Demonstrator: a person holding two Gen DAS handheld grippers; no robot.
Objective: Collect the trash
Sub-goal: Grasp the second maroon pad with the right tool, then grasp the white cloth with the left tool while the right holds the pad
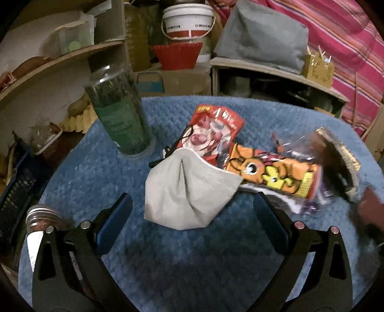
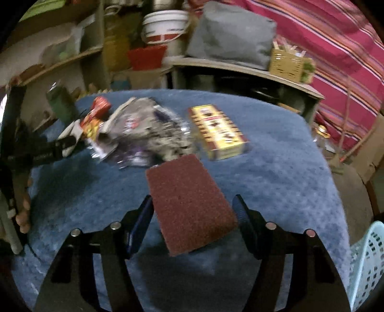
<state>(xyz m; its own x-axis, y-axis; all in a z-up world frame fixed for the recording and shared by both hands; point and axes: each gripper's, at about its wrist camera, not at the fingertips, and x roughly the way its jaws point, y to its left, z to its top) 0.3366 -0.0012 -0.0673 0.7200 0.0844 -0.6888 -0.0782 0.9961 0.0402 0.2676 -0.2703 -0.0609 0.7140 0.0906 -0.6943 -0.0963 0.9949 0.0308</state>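
Note:
A grey face mask lies on the blue mat, overlapping a red snack wrapper and an orange wrapper. My left gripper is open, its fingers either side of the mask's near end. In the right wrist view a reddish-brown sponge block lies between the fingers of my open right gripper. Behind it lie a crumpled silver-purple wrapper and a yellow and red box.
A tall jar of green dried leaves stands at the mat's back left. A small jar with a metal lid stands near left. A light blue basket is at the right edge. Shelves and a white bucket stand behind.

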